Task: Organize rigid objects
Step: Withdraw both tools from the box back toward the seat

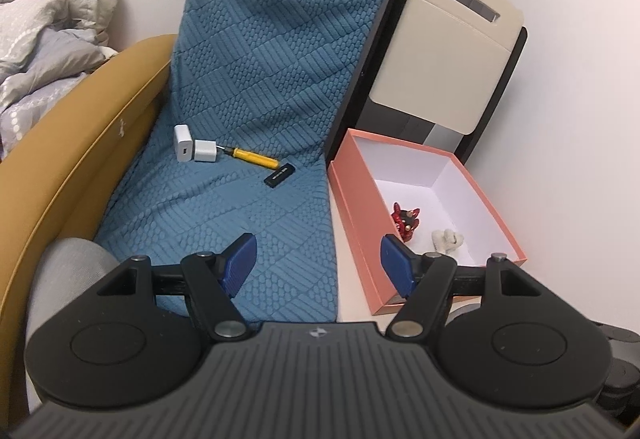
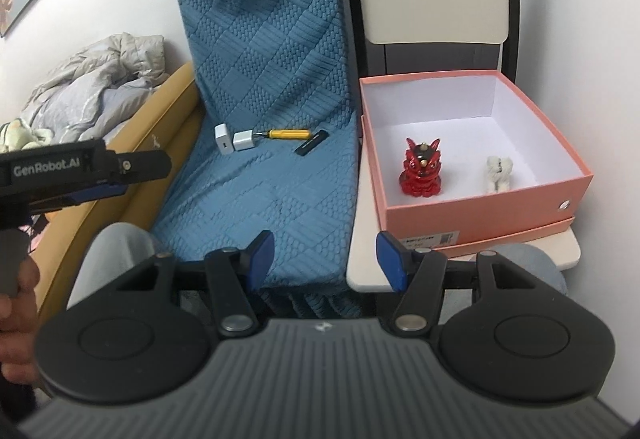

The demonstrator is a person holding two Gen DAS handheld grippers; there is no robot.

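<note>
Two white charger cubes [image 1: 195,148] [image 2: 234,139], a yellow screwdriver [image 1: 251,157] [image 2: 286,134] and a black flat stick [image 1: 279,176] [image 2: 311,143] lie on a blue quilted cloth [image 1: 256,87] [image 2: 260,87]. A pink box [image 1: 348,195] [image 2: 480,207] to the right holds a red lion figurine [image 1: 406,221] [image 2: 420,169] and a small white figurine [image 1: 447,239] [image 2: 498,173]. My left gripper [image 1: 320,263] is open and empty, well short of the objects. My right gripper [image 2: 326,259] is open and empty, near the cloth's front edge.
A tan padded bed edge [image 1: 80,159] and rumpled bedding [image 1: 40,39] are on the left. A beige and black chair back [image 1: 440,51] stands behind the box. The box sits on a white tabletop [image 2: 368,239]. The left gripper's body [image 2: 60,175] shows at the left in the right wrist view.
</note>
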